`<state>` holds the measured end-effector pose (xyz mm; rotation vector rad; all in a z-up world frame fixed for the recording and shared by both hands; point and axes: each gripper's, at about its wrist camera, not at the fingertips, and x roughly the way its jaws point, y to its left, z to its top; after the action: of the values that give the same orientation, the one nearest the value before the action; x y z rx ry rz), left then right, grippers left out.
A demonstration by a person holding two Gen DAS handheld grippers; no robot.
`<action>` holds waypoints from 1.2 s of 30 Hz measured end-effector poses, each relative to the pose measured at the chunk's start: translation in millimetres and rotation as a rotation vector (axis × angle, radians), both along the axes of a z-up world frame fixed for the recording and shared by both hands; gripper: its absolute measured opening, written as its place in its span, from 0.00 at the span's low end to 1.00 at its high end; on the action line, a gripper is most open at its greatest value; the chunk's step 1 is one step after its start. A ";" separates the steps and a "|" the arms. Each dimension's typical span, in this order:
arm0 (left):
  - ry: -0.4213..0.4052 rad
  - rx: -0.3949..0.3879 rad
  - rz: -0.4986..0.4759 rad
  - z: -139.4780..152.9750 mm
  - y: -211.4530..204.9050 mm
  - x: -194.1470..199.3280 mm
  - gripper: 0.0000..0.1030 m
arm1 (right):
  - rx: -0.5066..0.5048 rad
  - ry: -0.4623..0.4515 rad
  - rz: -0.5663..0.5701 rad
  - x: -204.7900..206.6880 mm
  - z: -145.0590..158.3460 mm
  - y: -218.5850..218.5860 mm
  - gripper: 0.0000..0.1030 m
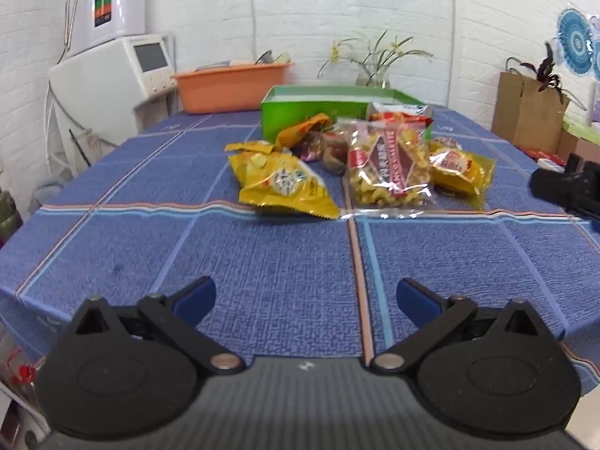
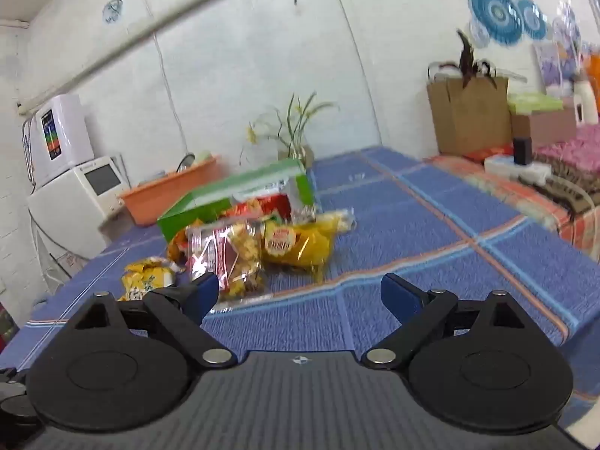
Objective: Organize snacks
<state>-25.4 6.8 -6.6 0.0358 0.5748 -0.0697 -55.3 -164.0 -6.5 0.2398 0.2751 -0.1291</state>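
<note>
Left wrist camera looks down across the table [image 1: 262, 262] toward the snacks [image 1: 386, 168]. Right wrist camera faces them from the right, closer; both views share the green box [image 2: 232, 197].

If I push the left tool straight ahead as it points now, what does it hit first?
Probably the blue checked tablecloth: the open left tool tilts down at bare cloth, short of the yellow foil snack bag. Depth is uncertain.

Glossy plastic snack bags [image 1: 390, 167] on rough woven tablecloth [image 1: 262, 255]

Bright even indoor light, soft shadows, glare on snack wrappers [image 1: 390, 167], fisheye-bent edges, right wrist view motion-blurred
</note>
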 end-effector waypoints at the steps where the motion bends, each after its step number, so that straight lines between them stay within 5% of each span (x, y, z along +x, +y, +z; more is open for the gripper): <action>1: 0.003 -0.011 0.002 -0.1 2.4 -0.8 1.00 | -0.032 0.001 -0.013 0.7 1.0 4.3 1.00; 4: -0.001 -0.069 -0.001 1.8 10.3 0.8 1.00 | -0.079 0.034 -0.026 4.9 1.9 6.5 1.00; 15: 0.012 -0.041 -0.004 0.9 8.3 3.9 1.00 | -0.084 0.080 -0.010 7.2 -4.4 5.3 1.00; 28: -0.020 -0.072 -0.009 6.0 9.5 1.2 1.00 | 0.036 0.087 0.032 10.7 -7.8 -4.6 1.00; 36: 0.028 -0.010 0.009 -1.3 2.8 7.0 1.00 | 0.030 0.074 0.050 7.7 -7.7 -3.9 1.00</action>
<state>-18.4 9.6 -7.9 0.0229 0.6028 -0.0639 -47.6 -167.9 -14.3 0.2580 0.3562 -0.0841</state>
